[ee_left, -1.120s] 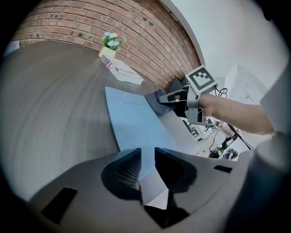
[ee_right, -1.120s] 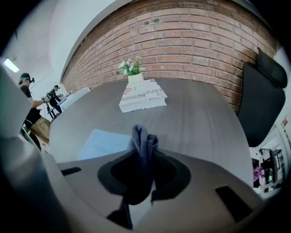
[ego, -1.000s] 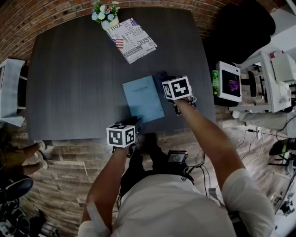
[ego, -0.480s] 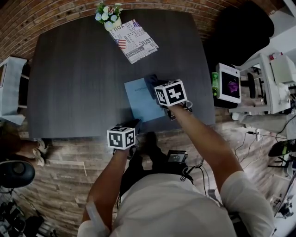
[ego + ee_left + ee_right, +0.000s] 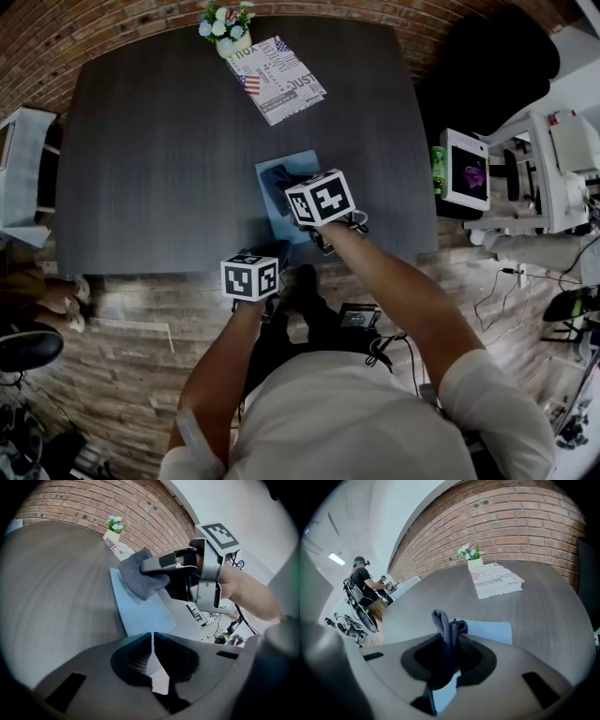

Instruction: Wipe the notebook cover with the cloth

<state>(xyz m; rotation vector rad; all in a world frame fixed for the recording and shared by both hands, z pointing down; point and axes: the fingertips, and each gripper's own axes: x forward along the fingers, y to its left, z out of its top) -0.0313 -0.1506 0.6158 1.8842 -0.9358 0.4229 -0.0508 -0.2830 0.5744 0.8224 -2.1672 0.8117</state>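
A light blue notebook (image 5: 281, 211) lies flat near the table's front edge. My right gripper (image 5: 292, 187) hovers over its far half, shut on a dark grey cloth (image 5: 277, 176). In the right gripper view the cloth (image 5: 445, 623) sticks up folded between the jaws, with the notebook (image 5: 490, 631) just beyond. My left gripper (image 5: 265, 255) sits at the notebook's near corner by the table edge. Its jaws stand shut (image 5: 153, 641), with the notebook (image 5: 140, 613) just past their tips. I cannot tell whether they touch it. The left gripper view also shows the cloth (image 5: 138, 578) above the cover.
A folded newspaper (image 5: 277, 77) and a small flower pot (image 5: 226, 26) stand at the table's far edge (image 5: 141, 112). Right of the table is a stand with a small screen (image 5: 466, 169). A person (image 5: 363, 588) stands far off to the left.
My right gripper has carried the cloth leftward, from beside the notebook's right edge to over its cover. The left gripper has stayed put.
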